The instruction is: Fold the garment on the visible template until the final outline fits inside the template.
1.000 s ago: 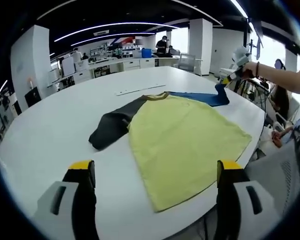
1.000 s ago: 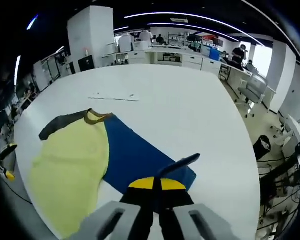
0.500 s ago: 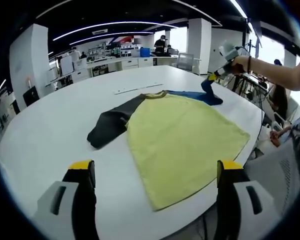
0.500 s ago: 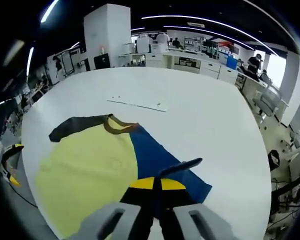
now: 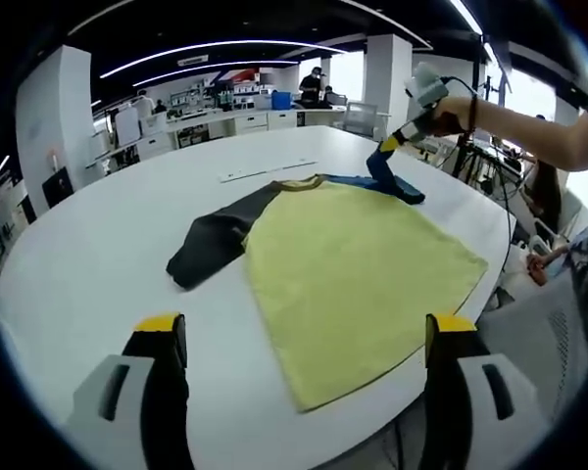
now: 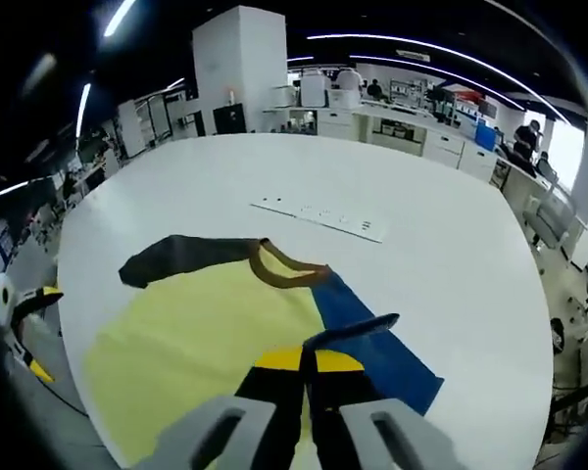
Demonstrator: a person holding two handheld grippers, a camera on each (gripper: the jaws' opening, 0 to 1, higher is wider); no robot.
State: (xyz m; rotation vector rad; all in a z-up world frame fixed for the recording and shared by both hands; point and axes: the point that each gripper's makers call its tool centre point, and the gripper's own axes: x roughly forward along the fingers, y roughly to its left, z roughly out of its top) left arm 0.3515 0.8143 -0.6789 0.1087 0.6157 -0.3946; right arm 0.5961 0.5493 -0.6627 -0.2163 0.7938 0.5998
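The right claw (image 6: 309,360) is clamped on the blue sleeve (image 6: 372,348) of the garment (image 5: 353,264), lifting it off the white desk (image 5: 98,255). The left claw (image 5: 304,338) hangs wide apart and empty near the garment's hem. A white strip (image 6: 318,212) lies on the desk beyond the collar.

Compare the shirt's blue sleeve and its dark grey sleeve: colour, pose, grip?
The blue fabric sleeve is pinched at its end by the right gripper and lifted; the dark grey fabric sleeve lies flat on the white table, touched by neither gripper. The left gripper hangs open, short of the shirt. Both sleeves join the yellow shirt body.
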